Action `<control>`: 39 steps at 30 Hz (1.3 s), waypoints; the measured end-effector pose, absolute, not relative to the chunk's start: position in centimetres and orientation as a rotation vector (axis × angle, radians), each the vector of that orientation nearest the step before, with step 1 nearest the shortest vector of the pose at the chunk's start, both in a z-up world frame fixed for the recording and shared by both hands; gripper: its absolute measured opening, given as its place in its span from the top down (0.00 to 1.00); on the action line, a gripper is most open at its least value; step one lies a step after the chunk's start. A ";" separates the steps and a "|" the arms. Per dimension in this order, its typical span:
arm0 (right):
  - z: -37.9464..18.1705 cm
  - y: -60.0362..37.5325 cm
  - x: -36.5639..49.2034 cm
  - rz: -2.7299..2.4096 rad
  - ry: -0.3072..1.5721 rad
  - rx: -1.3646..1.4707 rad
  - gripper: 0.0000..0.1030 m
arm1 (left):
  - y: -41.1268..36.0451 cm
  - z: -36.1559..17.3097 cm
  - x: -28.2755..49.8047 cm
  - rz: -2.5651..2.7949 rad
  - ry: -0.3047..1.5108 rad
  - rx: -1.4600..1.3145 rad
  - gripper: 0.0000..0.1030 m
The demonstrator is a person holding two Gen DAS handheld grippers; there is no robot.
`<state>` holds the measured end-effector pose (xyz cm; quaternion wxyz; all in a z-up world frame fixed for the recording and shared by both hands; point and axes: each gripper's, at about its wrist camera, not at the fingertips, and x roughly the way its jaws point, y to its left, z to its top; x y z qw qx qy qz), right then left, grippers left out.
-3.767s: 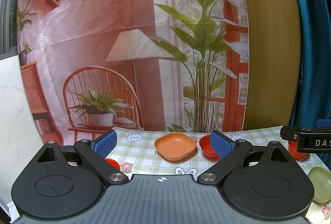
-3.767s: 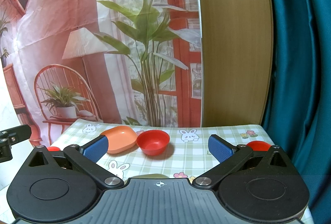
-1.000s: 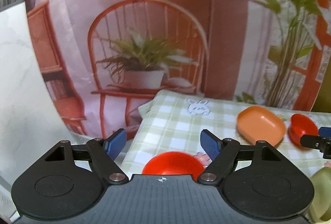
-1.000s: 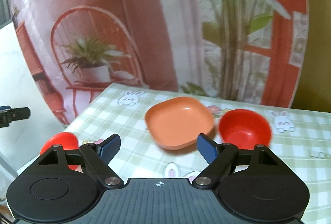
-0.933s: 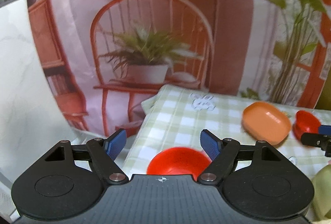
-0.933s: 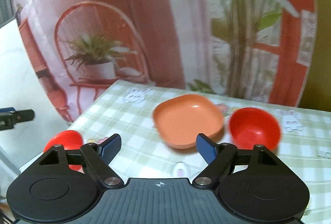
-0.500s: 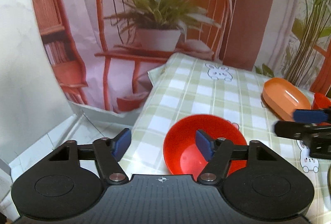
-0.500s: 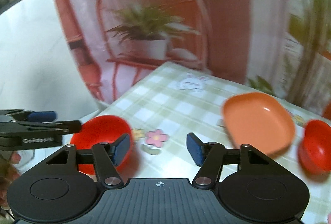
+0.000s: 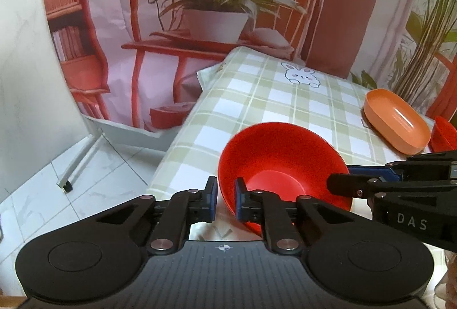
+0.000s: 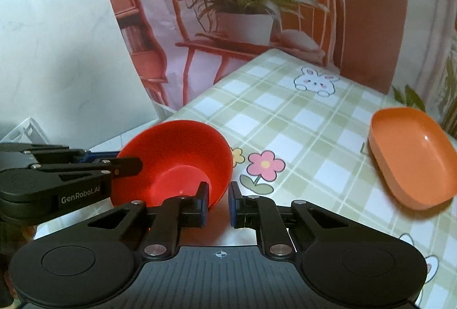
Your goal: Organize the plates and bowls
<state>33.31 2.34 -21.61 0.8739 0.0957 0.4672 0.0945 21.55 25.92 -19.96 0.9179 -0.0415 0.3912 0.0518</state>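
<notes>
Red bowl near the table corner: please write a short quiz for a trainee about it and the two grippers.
1. True or false: both grippers grip the rim of the same red bowl.
2. What stands farther along the table from it? A. an orange dish B. a glass C. a fork
3. What animal is printed on the tablecloth?

Key:
1. True: left gripper and right gripper are shut on opposite sides.
2. A, orange dish.
3. A rabbit.
</notes>
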 end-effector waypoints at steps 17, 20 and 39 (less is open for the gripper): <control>-18.5 -3.5 26.3 0.100 0.907 0.317 0.90 | 19.4 -17.8 18.6 0.045 0.814 -0.051 0.88; -17.7 -5.1 25.0 0.077 0.885 0.346 0.90 | 17.6 -17.2 18.5 0.027 0.813 -0.031 0.88; -15.7 -16.9 15.8 -0.082 0.738 0.518 0.90 | 4.7 -15.7 18.3 -0.115 0.794 0.093 0.87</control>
